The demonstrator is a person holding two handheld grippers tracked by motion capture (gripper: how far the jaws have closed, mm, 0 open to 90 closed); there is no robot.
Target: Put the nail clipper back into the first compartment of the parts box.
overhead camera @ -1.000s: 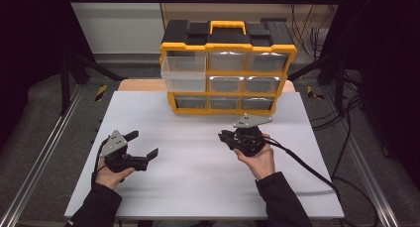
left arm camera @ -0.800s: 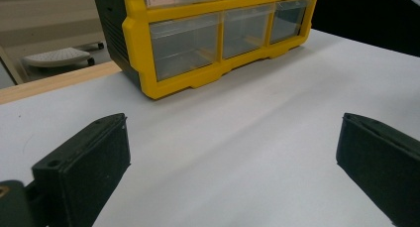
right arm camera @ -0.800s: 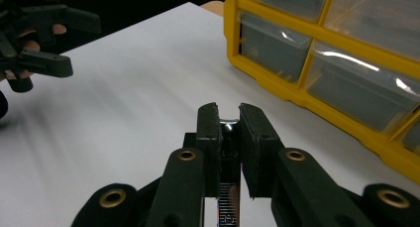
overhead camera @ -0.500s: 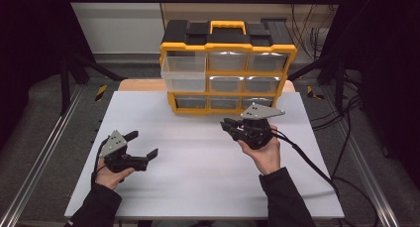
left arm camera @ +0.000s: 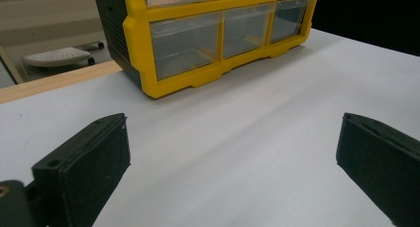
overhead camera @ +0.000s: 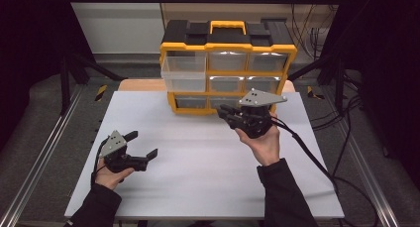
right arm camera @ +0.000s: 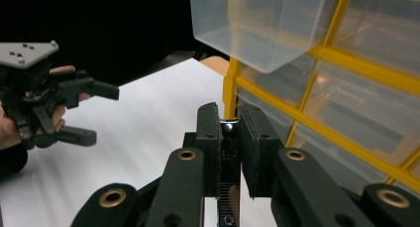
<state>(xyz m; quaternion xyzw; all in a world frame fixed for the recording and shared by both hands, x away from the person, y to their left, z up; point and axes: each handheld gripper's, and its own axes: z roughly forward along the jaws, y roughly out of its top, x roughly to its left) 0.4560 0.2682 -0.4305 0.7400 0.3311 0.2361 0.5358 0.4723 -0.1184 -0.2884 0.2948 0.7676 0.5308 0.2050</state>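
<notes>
A yellow and black drawer organizer [overhead camera: 228,43] stands at the back of the white table [overhead camera: 198,162]. Its top-left clear drawer [overhead camera: 184,74] is pulled out. My right gripper [overhead camera: 224,111] is held just in front of the organizer's bottom row, shut on a small black screw [right arm camera: 228,132] with a round head. In the right gripper view the pulled-out drawer [right arm camera: 262,24] hangs above and ahead of the jaws. My left gripper [overhead camera: 144,144] rests on the table's left side, open, with nothing between its pads [left arm camera: 89,157].
The organizer's [left arm camera: 198,38] bottom drawers face the left gripper across bare table. A cable [overhead camera: 307,152] trails from the right gripper off the table's right edge. Metal frame rails [overhead camera: 44,152] run along both sides.
My right gripper has moved forward and slightly up, from mid-table to just in front of the organizer. The left gripper has stayed where it was, open.
</notes>
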